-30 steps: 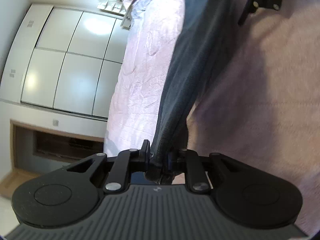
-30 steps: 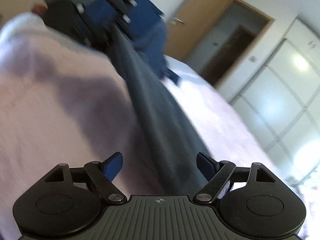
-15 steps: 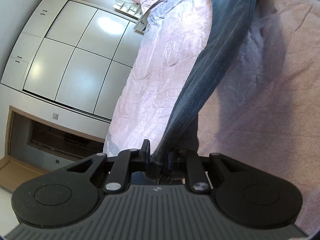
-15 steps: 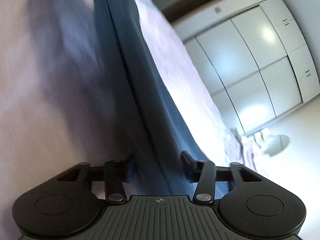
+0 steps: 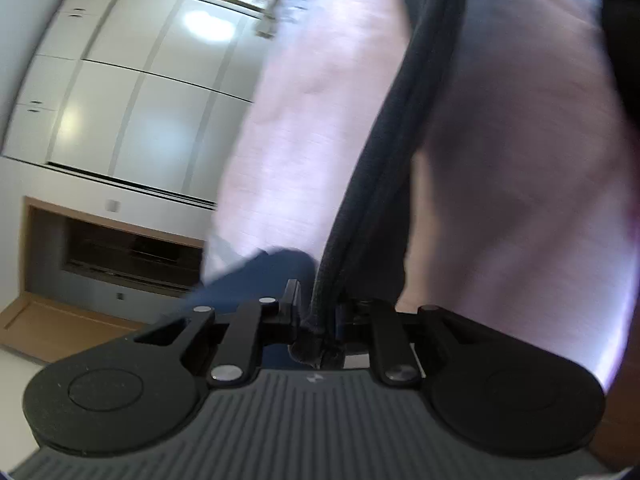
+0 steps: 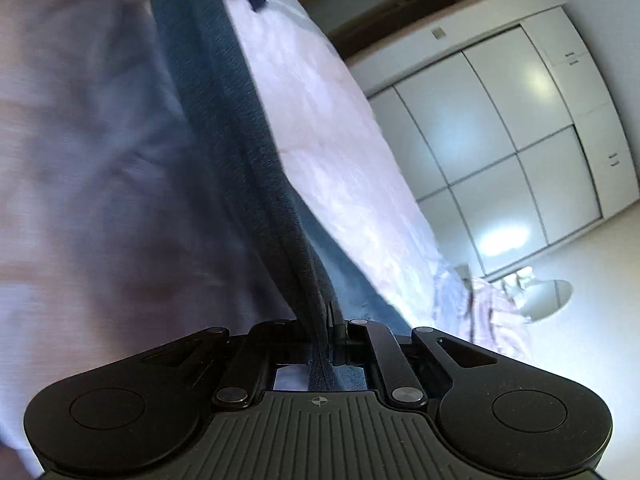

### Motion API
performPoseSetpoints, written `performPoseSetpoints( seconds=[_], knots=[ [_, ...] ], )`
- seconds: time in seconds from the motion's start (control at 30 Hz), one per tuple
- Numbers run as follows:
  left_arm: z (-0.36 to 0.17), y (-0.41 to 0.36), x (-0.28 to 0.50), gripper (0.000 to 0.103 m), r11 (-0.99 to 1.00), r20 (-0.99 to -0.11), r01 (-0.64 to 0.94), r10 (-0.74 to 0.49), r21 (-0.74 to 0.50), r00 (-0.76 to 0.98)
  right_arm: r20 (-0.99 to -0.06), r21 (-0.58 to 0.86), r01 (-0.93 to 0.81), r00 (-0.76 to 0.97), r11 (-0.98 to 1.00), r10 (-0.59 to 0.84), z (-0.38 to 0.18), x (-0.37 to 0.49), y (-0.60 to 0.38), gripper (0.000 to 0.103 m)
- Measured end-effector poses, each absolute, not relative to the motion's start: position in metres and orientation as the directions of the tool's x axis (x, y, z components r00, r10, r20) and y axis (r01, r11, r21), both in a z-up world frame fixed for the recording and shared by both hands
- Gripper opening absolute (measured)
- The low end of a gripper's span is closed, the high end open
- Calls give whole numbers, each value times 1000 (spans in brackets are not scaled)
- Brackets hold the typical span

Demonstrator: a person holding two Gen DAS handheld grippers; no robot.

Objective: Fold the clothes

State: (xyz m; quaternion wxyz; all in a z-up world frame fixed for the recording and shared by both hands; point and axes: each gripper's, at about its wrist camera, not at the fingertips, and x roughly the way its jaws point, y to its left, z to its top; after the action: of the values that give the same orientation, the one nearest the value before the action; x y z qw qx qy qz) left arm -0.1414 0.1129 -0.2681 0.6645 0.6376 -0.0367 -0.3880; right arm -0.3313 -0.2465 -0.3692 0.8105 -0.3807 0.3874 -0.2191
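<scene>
Soft, limp dark garment (image 6: 224, 128) stretched over the bed (image 6: 320, 128); left hand-held gripper (image 5: 318, 312) clamps one bunched end, right hand-held gripper (image 6: 320, 322), just closing, pinches the other; hems grip best.

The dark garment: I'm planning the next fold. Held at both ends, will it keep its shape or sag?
Probably floppy: the dark garment bunches into a narrow rope-like band between the right tool and left tool. Its textured knit looks grippy, so unlikely to slip. Let slack, it would likely sag onto the pink bedspread.
</scene>
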Motion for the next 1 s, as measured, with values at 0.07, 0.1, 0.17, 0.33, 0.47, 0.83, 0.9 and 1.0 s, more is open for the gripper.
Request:
performPoseSetpoints(
  seconds=[0.07, 0.1, 0.17, 0.33, 0.47, 0.83, 0.9, 1.0],
  knots=[
    [-296, 124, -157, 16, -149, -457, 455, -547, 878, 701, -503, -770, 29, 588, 638, -634, -388, -341, -233, 7],
    [-310, 127, -164, 16, -165, -457, 443, -538, 881, 708, -517, -767, 15, 577, 641, -632, -398, -344, -229, 8],
    [-331, 131, -174, 16, -167, -459, 442, -525, 881, 717, -527, -768, 7, 561, 640, -638, -410, -350, -220, 13],
    [-352, 134, -184, 21, -105, -453, 472, -518, 875, 725, -482, -744, 81, 622, 664, -617, -385, -368, -184, 43],
    [-352, 142, -184, 32, -45, -452, 500, -504, 865, 736, -455, -683, 59, 745, 728, -487, -361, -361, -123, 66],
    [-317, 205, -165, 34, 254, -457, 576, -402, 777, 793, -436, -647, -328, 900, 689, 18, -343, -264, 50, 66],
    [-318, 217, -172, 35, 282, -469, 588, -392, 758, 792, -452, -677, -383, 890, 629, 56, -356, -248, 71, 66],
    [-321, 226, -180, 37, 300, -479, 595, -381, 745, 791, -449, -720, -395, 892, 571, 51, -385, -228, 60, 66]
  ],
)
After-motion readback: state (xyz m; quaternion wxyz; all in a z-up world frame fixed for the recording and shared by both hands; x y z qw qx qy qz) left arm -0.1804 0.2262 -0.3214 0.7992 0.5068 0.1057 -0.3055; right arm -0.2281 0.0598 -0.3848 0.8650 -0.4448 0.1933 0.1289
